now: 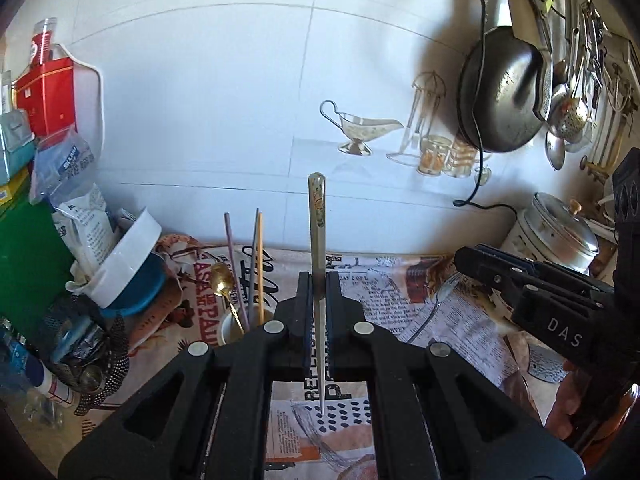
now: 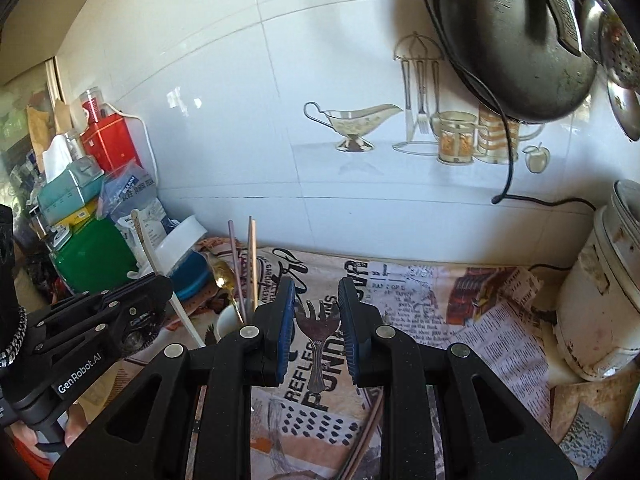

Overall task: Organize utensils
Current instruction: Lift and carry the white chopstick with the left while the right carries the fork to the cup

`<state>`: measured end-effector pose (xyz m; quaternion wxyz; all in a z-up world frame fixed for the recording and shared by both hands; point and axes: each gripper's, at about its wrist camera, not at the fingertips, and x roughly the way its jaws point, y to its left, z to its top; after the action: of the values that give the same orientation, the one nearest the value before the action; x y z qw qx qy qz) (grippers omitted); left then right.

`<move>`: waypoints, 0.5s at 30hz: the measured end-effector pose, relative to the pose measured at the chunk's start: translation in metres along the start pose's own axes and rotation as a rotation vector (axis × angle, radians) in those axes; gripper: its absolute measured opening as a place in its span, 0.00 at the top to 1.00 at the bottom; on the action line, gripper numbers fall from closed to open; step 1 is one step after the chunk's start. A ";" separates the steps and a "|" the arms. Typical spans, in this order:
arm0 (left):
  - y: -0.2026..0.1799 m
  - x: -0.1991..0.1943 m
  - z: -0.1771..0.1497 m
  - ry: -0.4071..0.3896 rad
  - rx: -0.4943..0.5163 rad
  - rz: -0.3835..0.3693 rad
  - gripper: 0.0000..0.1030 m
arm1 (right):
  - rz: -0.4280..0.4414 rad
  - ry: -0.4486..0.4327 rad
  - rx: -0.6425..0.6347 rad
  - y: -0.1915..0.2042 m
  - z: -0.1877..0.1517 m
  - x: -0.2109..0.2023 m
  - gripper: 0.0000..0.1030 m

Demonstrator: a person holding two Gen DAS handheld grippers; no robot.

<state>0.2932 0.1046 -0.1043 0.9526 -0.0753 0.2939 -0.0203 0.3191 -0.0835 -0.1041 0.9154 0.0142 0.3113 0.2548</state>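
Left wrist view: left gripper (image 1: 319, 280) clamps a slim, smooth chopstick (image 1: 318, 216) upright. Right gripper (image 2: 316, 312) pinches a flat metal fork (image 2: 318, 330), tines toward the tiled wall (image 2: 240, 120).

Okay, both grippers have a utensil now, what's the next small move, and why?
Probably carry the left gripper, shut on the white chopstick, toward the white cup at its lower left. The cup already holds upright chopsticks and a gold spoon. The right gripper grips a fork and can follow.
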 end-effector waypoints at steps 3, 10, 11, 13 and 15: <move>0.009 -0.005 0.008 -0.024 -0.010 0.034 0.96 | 0.041 -0.006 -0.029 0.015 0.008 0.007 0.80; 0.033 -0.011 0.024 -0.069 -0.045 0.104 0.96 | 0.116 -0.015 -0.079 0.040 0.023 0.023 0.80; 0.037 -0.012 0.026 -0.075 -0.051 0.110 0.96 | 0.125 -0.016 -0.085 0.044 0.025 0.025 0.80; 0.041 -0.010 0.030 -0.086 -0.060 0.123 0.96 | 0.142 -0.016 -0.092 0.049 0.030 0.031 0.80; 0.046 -0.009 0.035 -0.095 -0.070 0.131 0.96 | 0.159 -0.015 -0.100 0.055 0.034 0.038 0.80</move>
<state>0.3054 0.1550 -0.0782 0.9616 -0.0898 0.2531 0.0560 0.3392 -0.0131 -0.0881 0.8940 -0.0050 0.2893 0.3420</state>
